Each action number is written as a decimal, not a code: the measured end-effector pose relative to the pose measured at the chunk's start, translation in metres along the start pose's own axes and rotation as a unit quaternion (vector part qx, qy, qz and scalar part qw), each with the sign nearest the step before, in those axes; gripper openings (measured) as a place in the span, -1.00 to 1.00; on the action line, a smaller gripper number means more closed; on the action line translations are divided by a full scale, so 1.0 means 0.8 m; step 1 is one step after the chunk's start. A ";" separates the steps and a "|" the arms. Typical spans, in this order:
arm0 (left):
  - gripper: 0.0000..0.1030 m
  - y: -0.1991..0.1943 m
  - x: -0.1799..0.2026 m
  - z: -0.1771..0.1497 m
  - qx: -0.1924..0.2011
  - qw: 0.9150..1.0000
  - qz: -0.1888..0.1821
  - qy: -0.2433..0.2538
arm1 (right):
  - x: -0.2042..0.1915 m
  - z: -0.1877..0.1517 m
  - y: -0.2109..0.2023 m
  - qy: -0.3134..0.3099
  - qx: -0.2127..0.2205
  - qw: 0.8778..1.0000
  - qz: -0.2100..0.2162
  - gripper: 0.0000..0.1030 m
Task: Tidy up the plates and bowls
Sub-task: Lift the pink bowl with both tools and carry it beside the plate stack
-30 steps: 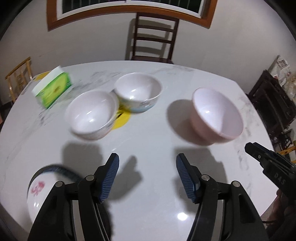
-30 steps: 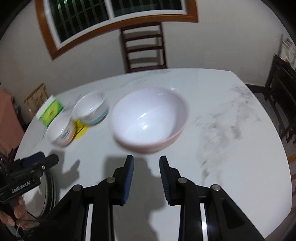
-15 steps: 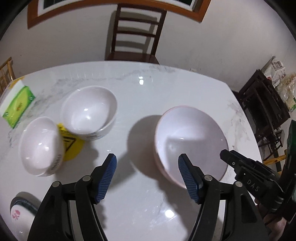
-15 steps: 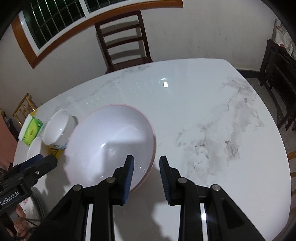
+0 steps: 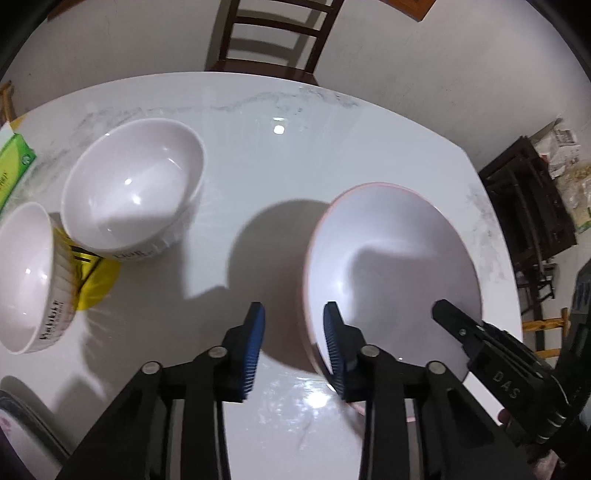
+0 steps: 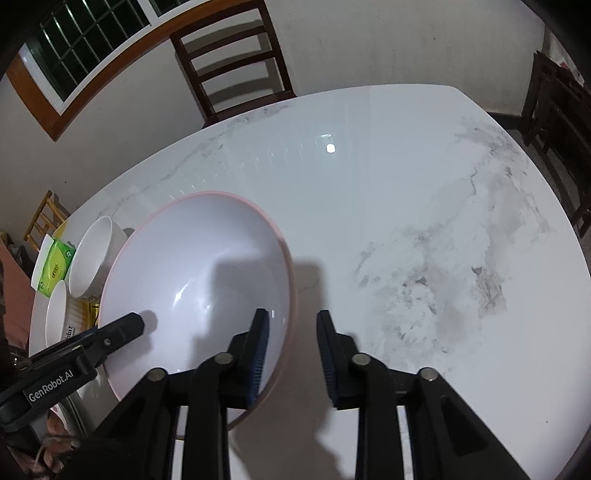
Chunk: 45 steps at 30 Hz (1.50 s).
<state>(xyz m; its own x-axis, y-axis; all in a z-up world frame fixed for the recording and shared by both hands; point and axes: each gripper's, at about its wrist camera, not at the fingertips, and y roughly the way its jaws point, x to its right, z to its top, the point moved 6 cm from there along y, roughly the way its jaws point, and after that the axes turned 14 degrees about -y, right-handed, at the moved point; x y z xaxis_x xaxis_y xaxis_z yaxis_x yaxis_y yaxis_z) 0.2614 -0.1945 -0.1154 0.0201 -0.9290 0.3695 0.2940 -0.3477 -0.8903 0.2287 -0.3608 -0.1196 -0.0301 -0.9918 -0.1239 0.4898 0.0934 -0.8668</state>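
Note:
A large pink bowl [image 5: 391,266] with a white inside stands on the white marble table [image 5: 258,155]. My left gripper [image 5: 293,343] straddles the bowl's left rim, one blue pad inside and one outside. Its jaws are closing, and the outer pad still stands apart from the wall. My right gripper [image 6: 291,350] straddles the opposite rim of the pink bowl [image 6: 199,266] the same way. Its jaws are closing too, with a gap at the outer pad. Two smaller white bowls [image 5: 133,184] [image 5: 26,273] sit to the left.
A yellow sticker [image 5: 88,277] lies between the white bowls, and a green tissue box [image 5: 11,166] sits at the far left edge. A patterned plate [image 5: 14,424] peeks in at the lower left. A wooden chair [image 5: 273,33] stands behind the table, dark furniture [image 5: 524,206] to the right.
Both grippers have come down and forward onto the pink bowl, one at each side of its rim. The left jaws have narrowed a lot, the right jaws slightly.

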 end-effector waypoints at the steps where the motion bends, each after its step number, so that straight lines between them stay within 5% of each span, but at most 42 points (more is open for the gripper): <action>1: -0.63 -0.001 0.003 -0.002 -0.002 1.000 -0.005 0.006 | -0.003 -0.001 0.000 -0.001 -0.002 1.000 0.002 -0.65; 17: -0.73 -0.057 -0.046 -0.067 -0.017 1.000 0.022 0.014 | -0.070 -0.061 -0.042 -0.021 -0.021 0.999 0.013 -0.68; 30: -0.72 -0.133 -0.119 -0.132 0.012 0.999 0.042 -0.002 | -0.162 -0.134 -0.081 -0.062 -0.023 0.997 0.040 -0.67; 45: -0.73 -0.154 -0.156 -0.177 0.015 0.999 0.042 -0.012 | -0.188 -0.172 -0.094 -0.075 -0.028 0.996 0.035 -0.66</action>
<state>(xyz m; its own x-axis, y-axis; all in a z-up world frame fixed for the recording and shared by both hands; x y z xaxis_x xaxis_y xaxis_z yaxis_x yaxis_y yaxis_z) 0.0870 -0.0534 -0.0898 0.0688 -0.9515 0.2998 0.3179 -0.2640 -0.9106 0.0768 -0.2071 -0.1023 0.1358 -0.9841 -0.1145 0.4361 0.1632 -0.8850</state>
